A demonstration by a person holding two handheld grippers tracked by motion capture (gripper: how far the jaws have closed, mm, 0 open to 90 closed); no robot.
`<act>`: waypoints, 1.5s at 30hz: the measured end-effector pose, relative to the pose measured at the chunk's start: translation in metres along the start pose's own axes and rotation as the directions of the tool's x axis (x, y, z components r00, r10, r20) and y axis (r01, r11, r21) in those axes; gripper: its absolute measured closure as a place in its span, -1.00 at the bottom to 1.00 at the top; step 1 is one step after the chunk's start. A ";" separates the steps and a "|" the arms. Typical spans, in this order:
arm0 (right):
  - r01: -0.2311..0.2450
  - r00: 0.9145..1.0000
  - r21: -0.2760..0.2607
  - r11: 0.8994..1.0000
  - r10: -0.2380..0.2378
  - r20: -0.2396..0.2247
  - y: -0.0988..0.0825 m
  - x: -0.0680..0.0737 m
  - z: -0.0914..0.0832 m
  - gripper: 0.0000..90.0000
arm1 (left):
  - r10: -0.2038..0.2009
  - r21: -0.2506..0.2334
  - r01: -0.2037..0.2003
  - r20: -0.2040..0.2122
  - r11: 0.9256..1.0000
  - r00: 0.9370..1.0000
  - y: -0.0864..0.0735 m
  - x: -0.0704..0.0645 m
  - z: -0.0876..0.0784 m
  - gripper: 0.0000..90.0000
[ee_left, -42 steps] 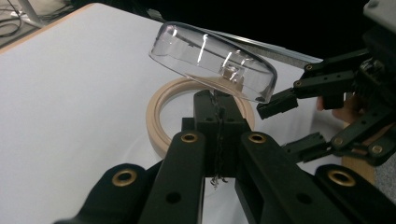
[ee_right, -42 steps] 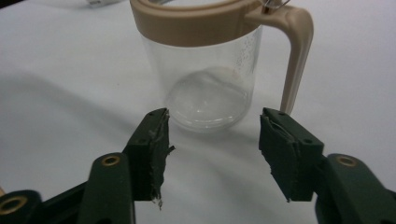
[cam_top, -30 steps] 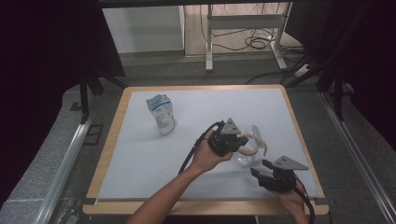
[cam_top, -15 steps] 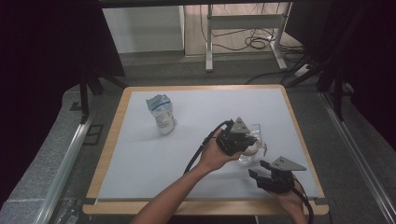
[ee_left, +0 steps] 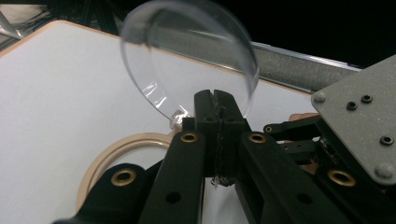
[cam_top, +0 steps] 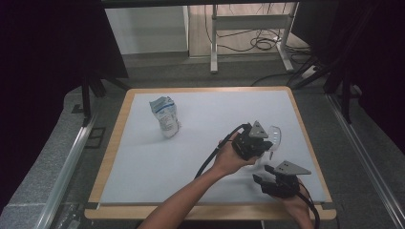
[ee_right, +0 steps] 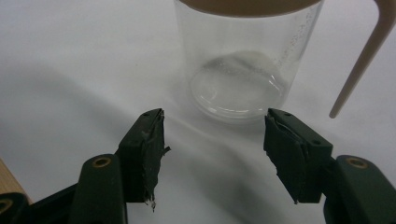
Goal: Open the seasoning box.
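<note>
White work surface (cam_top: 157, 167) with wooden rim, dark surround, cables on floor at upper centre of the high view.
Left gripper (ee_left: 215, 105): jaws pressed together on the edge of a clear round lid (ee_left: 187, 60), tilted up off the jar, presumably to free the opening.
Glass jar (ee_right: 243, 60), right of centre: upright, beige collar and handle.
Right gripper (ee_right: 212, 140): jaws spread wide, empty, just short of the jar, likely ready to steady it.
Crumpled bag (cam_top: 165, 116), upper left: standing well apart.
</note>
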State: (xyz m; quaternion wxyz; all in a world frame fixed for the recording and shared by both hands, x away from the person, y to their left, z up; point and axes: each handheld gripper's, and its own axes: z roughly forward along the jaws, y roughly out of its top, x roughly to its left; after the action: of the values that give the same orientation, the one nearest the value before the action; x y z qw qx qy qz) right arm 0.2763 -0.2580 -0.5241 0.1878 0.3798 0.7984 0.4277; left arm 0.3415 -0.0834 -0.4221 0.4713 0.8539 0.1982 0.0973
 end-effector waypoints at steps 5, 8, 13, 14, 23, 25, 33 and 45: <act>0.000 1.000 -0.004 1.000 0.000 -0.004 0.000 0.001 0.000 -0.13 | -0.002 0.001 0.002 -0.007 1.000 1.000 -0.004 0.003 -0.004 1.00; 0.001 1.000 -0.003 1.000 -0.001 -0.007 0.000 0.001 0.000 -0.13 | -0.023 -0.020 0.023 -0.012 1.000 1.000 -0.010 0.008 -0.012 1.00; 0.016 1.000 -0.011 1.000 -0.016 -0.023 0.002 0.005 -0.001 -0.15 | -0.052 -0.055 0.051 -0.018 0.997 0.998 -0.022 0.020 -0.034 0.92; 0.013 1.000 -0.014 1.000 -0.014 -0.028 0.002 0.006 0.000 -0.16 | -0.060 -0.065 0.059 -0.020 0.996 0.998 -0.025 0.022 -0.038 0.89; 0.050 0.996 0.000 0.999 -0.050 -0.077 0.005 0.024 0.006 -0.19 | -0.114 -0.115 0.106 -0.062 0.988 0.992 -0.061 0.037 -0.077 0.27; 0.054 0.995 0.001 0.999 -0.053 -0.083 0.005 0.028 0.008 -0.20 | -0.131 -0.121 0.123 -0.067 0.985 0.989 -0.071 0.039 -0.085 0.16; 0.071 0.992 0.004 0.997 -0.070 -0.109 0.007 0.043 0.017 -0.22 | -0.169 -0.127 0.149 -0.164 0.981 0.972 -0.118 0.045 -0.112 -0.17; 0.081 0.989 -0.008 0.997 -0.082 -0.122 0.016 0.062 0.033 -0.26 | -0.276 -0.103 0.259 -0.218 0.960 0.936 -0.193 0.057 -0.144 -0.27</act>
State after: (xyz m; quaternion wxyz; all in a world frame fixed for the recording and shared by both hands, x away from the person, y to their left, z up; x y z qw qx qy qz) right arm 0.2646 -0.1874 -0.5282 0.1563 0.3196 0.8227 0.4433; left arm 0.2939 0.1440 -0.5090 0.4849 0.7841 0.3620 0.1376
